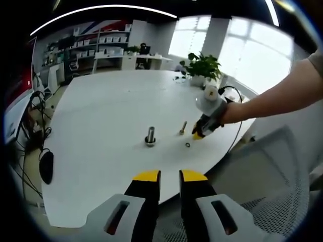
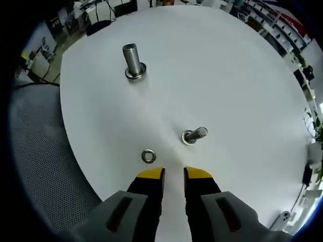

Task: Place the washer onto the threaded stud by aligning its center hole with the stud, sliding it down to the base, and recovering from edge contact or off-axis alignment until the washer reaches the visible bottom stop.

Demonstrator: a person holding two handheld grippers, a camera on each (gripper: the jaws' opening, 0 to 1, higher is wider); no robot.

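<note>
The washer [image 2: 148, 156] lies flat on the white round table [image 2: 242, 60], just ahead of the right gripper [image 2: 174, 174] and a little to the left of its tips. Its jaws stand narrowly parted with nothing between them, as if lined up for a pick that has not yet begun. Seen from the left gripper view, the same right gripper [image 1: 198, 135] hovers low over the table at the end of a person's outstretched arm [image 1: 272, 98], with the washer [image 1: 187, 145] as a tiny ring close beside it.

The washer is a small silver ring, thin and shiny, with a clear centre hole; lying so flat, it will likely need a careful pinch at the rim.

Two threaded studs stand nearby. The smaller stud [image 2: 194, 134] sits closest to the washer, a short grey post on a round base. The larger stud [image 2: 132, 59] stands well apart, further across the table, with a ring already visible around its foot.

The left gripper [image 1: 169, 175] hangs back off the table's edge above a mesh chair [image 1: 272, 166], jaws slightly apart and empty, apparently waiting
</note>
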